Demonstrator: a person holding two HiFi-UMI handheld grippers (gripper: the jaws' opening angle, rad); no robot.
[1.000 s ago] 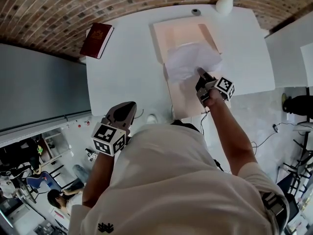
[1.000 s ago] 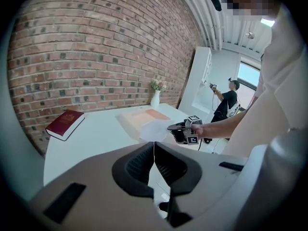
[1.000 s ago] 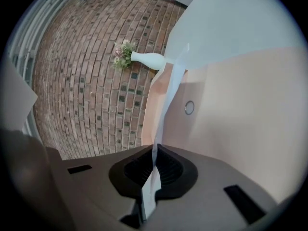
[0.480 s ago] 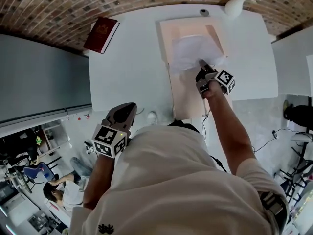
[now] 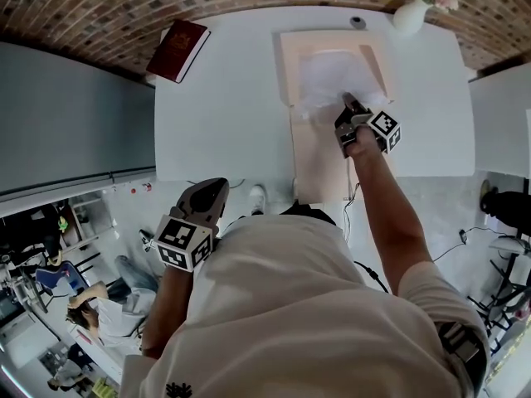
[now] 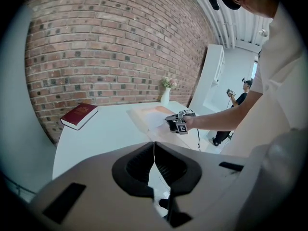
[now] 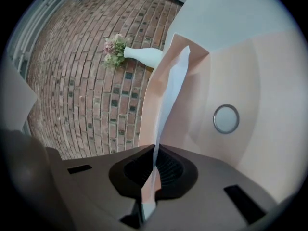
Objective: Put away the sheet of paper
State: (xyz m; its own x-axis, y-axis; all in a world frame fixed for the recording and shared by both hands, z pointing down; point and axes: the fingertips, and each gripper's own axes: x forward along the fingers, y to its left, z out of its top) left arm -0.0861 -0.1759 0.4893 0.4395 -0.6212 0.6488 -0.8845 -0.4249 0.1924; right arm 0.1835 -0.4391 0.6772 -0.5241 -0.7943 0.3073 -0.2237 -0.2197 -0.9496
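- The right gripper (image 5: 348,106) is pinching the near edge of the sheet of paper (image 5: 332,77), with its jaws closed tight on it
- The sheet is spreading over the far half of the open pink folder (image 5: 319,160) on the white table (image 5: 224,114)
- The left gripper (image 5: 214,193) is hovering off the table's near edge, its jaws pressed together on nothing
- A red book (image 5: 178,50) is lying at the table's far left corner, and a vase (image 5: 411,15) is standing near the far right

Head view looks steeply down on the bench (image 5: 224,114). Left gripper view faces across it from well back; right gripper view looks close into the folder (image 7: 255,66), shared by all three.
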